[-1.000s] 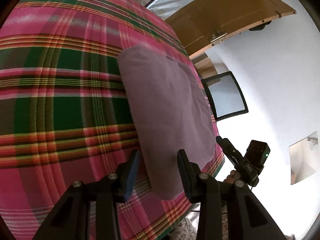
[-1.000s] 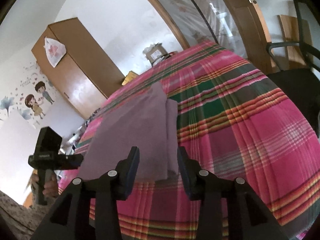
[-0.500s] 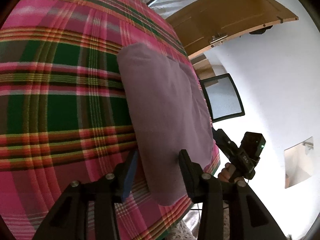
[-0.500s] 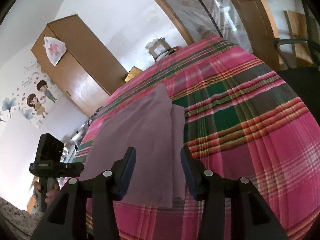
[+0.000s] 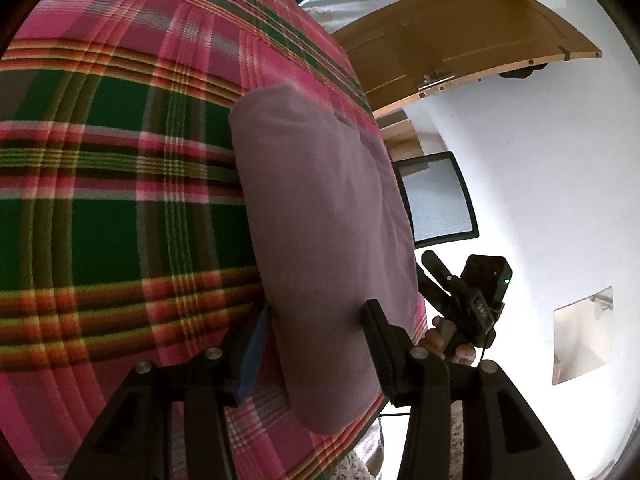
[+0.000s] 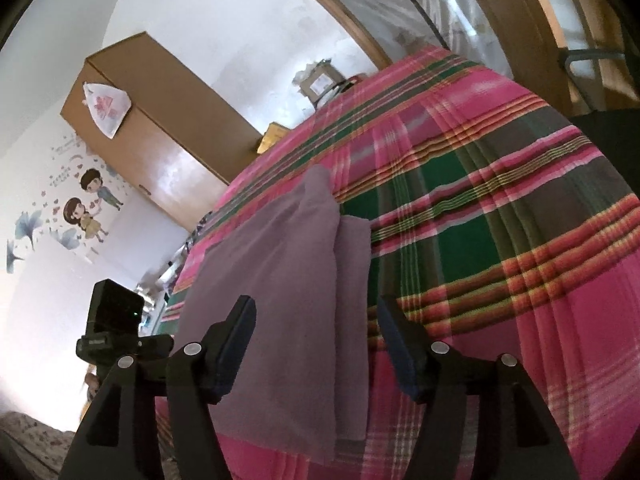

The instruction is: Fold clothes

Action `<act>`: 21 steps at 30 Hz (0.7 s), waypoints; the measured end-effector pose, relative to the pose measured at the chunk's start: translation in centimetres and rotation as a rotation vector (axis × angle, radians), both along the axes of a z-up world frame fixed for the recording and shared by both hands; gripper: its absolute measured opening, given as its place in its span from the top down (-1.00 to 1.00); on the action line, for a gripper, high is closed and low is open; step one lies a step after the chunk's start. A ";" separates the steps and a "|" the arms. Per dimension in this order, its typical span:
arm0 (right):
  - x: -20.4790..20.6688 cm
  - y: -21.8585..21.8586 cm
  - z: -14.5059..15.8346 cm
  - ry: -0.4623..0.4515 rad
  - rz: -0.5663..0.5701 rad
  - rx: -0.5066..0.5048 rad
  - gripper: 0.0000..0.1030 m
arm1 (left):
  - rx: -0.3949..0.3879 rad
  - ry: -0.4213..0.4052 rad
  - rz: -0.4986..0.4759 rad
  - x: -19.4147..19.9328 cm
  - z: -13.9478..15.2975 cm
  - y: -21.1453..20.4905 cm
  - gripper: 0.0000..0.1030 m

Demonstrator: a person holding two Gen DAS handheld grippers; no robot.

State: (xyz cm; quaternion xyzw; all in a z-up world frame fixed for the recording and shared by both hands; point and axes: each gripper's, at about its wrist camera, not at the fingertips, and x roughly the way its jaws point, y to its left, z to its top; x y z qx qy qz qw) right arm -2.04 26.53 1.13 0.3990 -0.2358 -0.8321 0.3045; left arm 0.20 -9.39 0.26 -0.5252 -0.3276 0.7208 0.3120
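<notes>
**Spreading both claws over the folded cloth's near edge**

Lying flat on the pink, green and red plaid bed cover, the folded mauve cotton garment runs as a long strip beside the bed's edge, its near end hanging slightly over the rim. A narrower under-layer shows along one side in the right wrist view.

Compared with a second ago, both sets of jaws have just been opening and now straddle the cloth's near end. The left gripper is spread with fabric between its fingers, the pads not pressing it. The right gripper stands wider, again with cloth between the fingers and nothing pinched.

That reads as a lining-up for the next fold: two grips on the near edge, probably to carry it toward the far end. A wooden wardrobe and a black mesh office chair stand beyond.
</notes>
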 end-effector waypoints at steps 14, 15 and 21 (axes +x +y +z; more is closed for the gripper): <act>-2.9 -1.4 -0.9 -0.066 0.110 -0.002 -0.39 | 0.048 -0.057 -0.031 -1.9 -1.0 0.6 -0.03; -3.0 -1.6 -0.9 -0.068 0.117 0.001 -0.39 | 0.059 -0.064 -0.032 -2.0 -1.1 0.5 -0.03; -3.8 -2.3 -0.9 -0.077 0.155 0.005 -0.41 | 0.088 -0.090 -0.050 -1.9 -1.6 0.0 -0.03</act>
